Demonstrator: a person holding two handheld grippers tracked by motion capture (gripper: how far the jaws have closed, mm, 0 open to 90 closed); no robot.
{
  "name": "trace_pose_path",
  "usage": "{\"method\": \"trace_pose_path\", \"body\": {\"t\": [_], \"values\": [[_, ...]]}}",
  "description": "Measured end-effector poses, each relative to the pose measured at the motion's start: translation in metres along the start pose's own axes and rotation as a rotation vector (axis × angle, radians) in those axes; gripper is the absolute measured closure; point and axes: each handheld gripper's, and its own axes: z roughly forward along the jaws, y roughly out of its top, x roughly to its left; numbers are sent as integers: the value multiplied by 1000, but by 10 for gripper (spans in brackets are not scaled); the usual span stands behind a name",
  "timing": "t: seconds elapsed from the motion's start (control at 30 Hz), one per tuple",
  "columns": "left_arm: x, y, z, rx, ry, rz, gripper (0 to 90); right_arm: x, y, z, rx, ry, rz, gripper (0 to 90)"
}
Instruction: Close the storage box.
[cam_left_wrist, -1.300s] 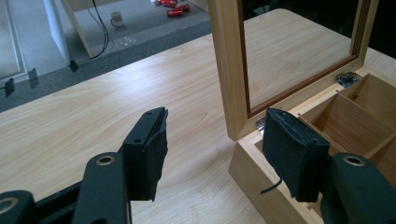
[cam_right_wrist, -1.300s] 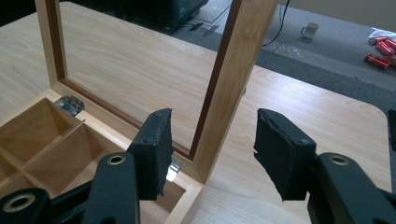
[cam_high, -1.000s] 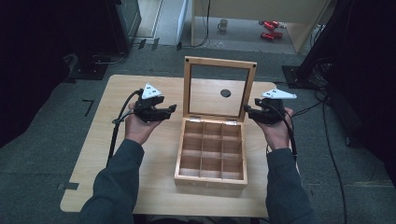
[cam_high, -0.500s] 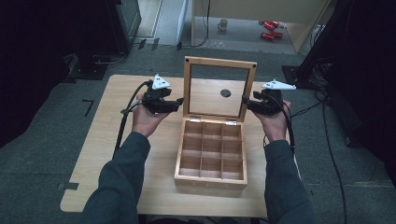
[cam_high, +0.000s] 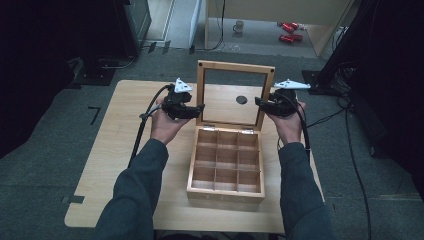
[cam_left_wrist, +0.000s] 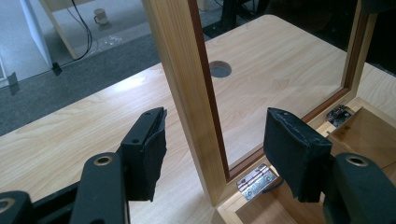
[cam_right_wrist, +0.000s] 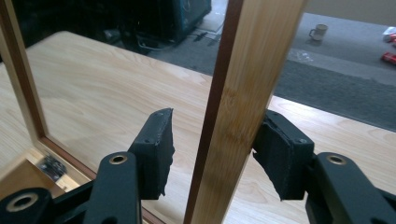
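Since the earlier frames, both moved forward and inward, from beside the box body up to the raised lid. Wooden compartment box sitting mid-table on the light wooden table, windowed lid standing upright on its hinges. Left gripper spread wide, straddling the lid's left frame post, neither pad touching it. Right gripper spread around the right frame post, one pad against the wood, the other apart. Brass hinge just below the left jaws. Mug on the floor beyond.
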Motion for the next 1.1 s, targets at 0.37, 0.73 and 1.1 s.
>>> {"method": "trace_pose_path", "body": {"t": [0.37,0.73,1.1], "values": [[1,-2,1,-13,-5,-15,389,8,-3,-10,-34,2,2,470],[-7,0,-6,-54,-28,-2,399,20,-11,-32,-49,-5,-61,481],[-14,-5,-30,-115,-50,27,589,38,-22,-67,-78,-21,-86,512]]}}
